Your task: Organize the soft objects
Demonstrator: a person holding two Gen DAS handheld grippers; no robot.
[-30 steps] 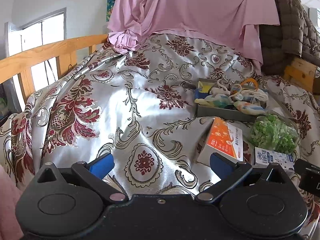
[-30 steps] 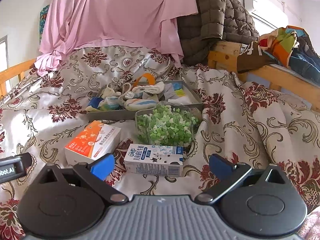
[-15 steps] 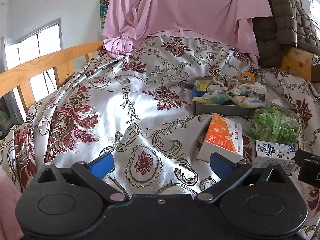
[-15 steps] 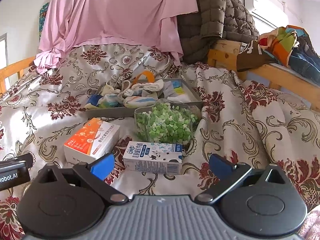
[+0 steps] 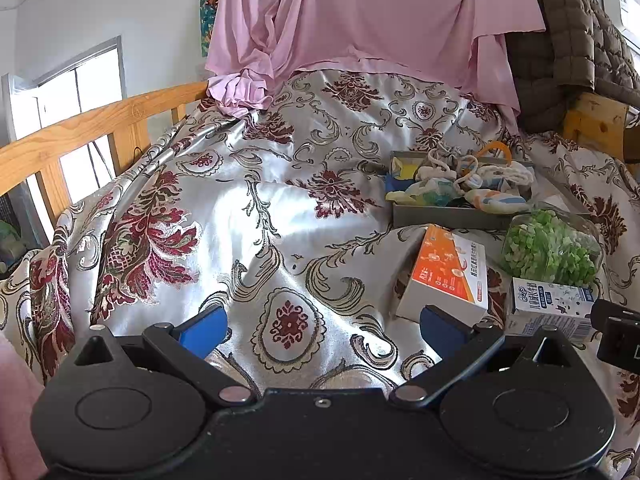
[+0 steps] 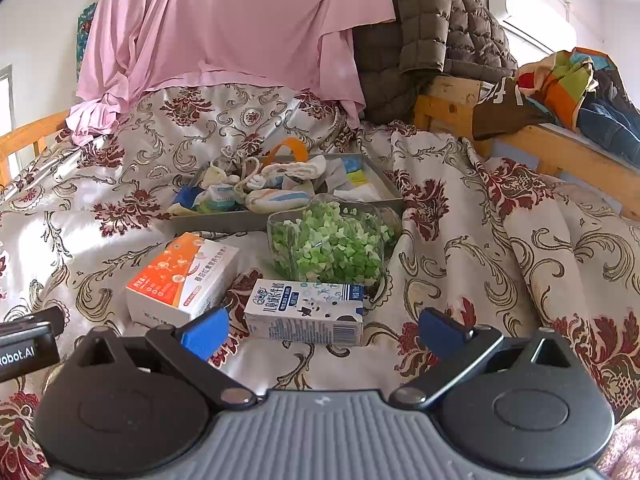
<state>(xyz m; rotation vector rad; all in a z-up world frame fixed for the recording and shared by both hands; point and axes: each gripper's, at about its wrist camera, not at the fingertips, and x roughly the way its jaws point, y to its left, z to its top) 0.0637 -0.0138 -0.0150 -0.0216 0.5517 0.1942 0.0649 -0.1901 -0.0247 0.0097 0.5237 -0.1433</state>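
Grey tray (image 6: pixel 280 220) sits mid-bed on the patterned bedspread (image 5: pixel 240 220), holding a heap of small socks and cloth bits (image 6: pixel 256 192). Just near of it: clear container (image 6: pixel 332 244) full of green pieces. Orange-white box (image 6: pixel 180 276) to its left, milk carton (image 6: pixel 304 312) nearest. Right claw (image 6: pixel 324 330) spread wide, holding nothing, carton between its fingers' line of sight. Left claw (image 5: pixel 322 326) also wide, empty, over bare bedspread left of the box.
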